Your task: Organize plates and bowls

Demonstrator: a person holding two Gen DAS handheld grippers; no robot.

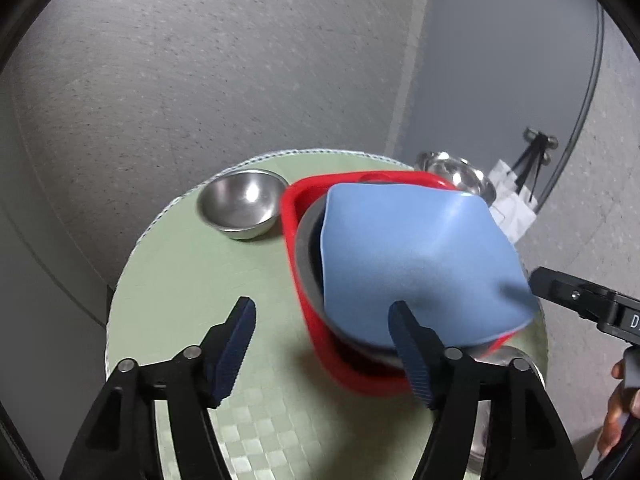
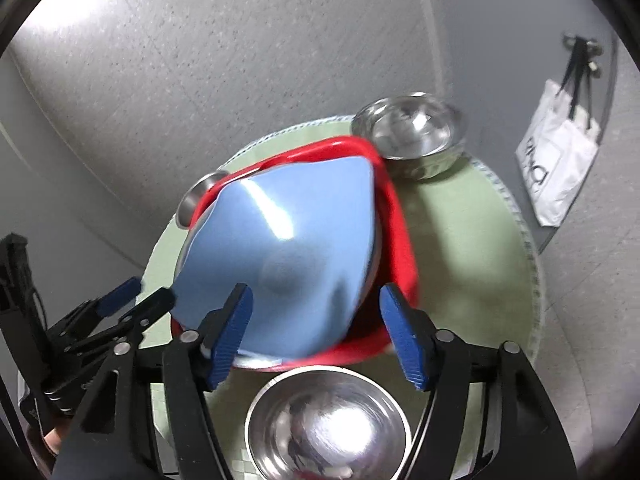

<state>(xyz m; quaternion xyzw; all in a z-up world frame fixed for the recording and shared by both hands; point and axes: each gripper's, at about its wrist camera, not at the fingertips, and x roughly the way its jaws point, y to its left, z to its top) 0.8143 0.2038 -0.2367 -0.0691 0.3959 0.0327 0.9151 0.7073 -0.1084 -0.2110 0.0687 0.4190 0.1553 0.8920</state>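
Note:
A blue square plate (image 1: 412,256) lies tilted on a grey plate (image 1: 308,248) inside a red square plate (image 1: 298,200), on a round green table mat (image 1: 192,280). It also shows in the right wrist view (image 2: 288,248). My left gripper (image 1: 322,316) is open and empty, its right fingertip over the blue plate's near edge. My right gripper (image 2: 316,304) is open and empty just above the blue plate's near edge. A steel bowl (image 1: 240,204) sits at the far left, another (image 2: 412,136) at the far right, a third (image 2: 328,428) right below my right gripper.
A grey wall stands behind the table. A white tote bag (image 2: 560,160) hangs on the wall to the right. The table's round edge (image 1: 120,280) drops off on the left. The other gripper (image 2: 116,304) shows at the lower left of the right wrist view.

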